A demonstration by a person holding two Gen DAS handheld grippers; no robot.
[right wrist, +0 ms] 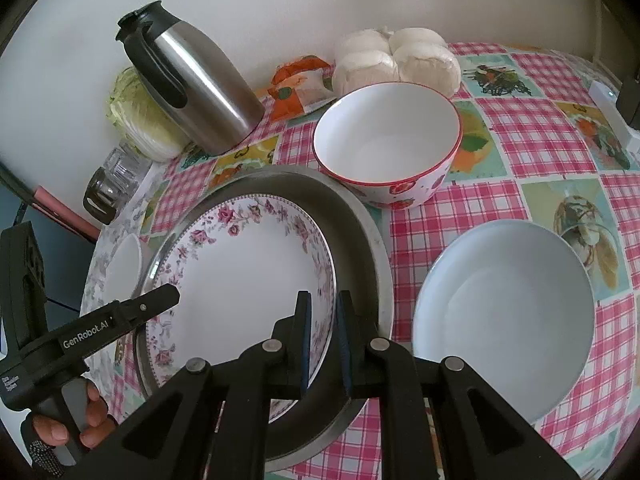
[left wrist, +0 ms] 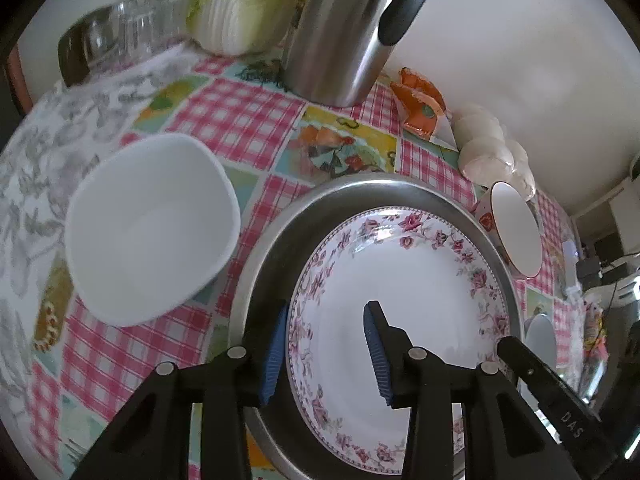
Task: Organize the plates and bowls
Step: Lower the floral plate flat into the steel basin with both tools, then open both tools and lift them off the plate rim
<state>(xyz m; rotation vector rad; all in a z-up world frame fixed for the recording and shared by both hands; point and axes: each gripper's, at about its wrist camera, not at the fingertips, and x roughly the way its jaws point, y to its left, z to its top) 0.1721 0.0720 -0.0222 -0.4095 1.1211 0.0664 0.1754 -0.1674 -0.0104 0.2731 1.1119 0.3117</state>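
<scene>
A floral-rimmed white plate [left wrist: 400, 300] [right wrist: 244, 280] lies inside a round metal pan [left wrist: 272, 248] [right wrist: 360, 224]. My left gripper [left wrist: 326, 348] is open, its pads straddling the plate's left rim without touching it. My right gripper [right wrist: 322, 340] is shut on the plate's right rim, one pad on each side. A square white bowl [left wrist: 152, 228] sits left of the pan. A red-rimmed bowl [right wrist: 386, 144] [left wrist: 516, 228] stands behind the pan. A pale blue bowl [right wrist: 504, 316] sits right of the pan.
A steel thermos jug [right wrist: 200, 88] [left wrist: 340, 32], a napa cabbage [left wrist: 244, 4], drinking glasses [left wrist: 120, 36], an orange packet [right wrist: 296, 84] and bagged white buns [right wrist: 396, 56] line the wall. The checked tablecloth [right wrist: 540, 128] continues to the right.
</scene>
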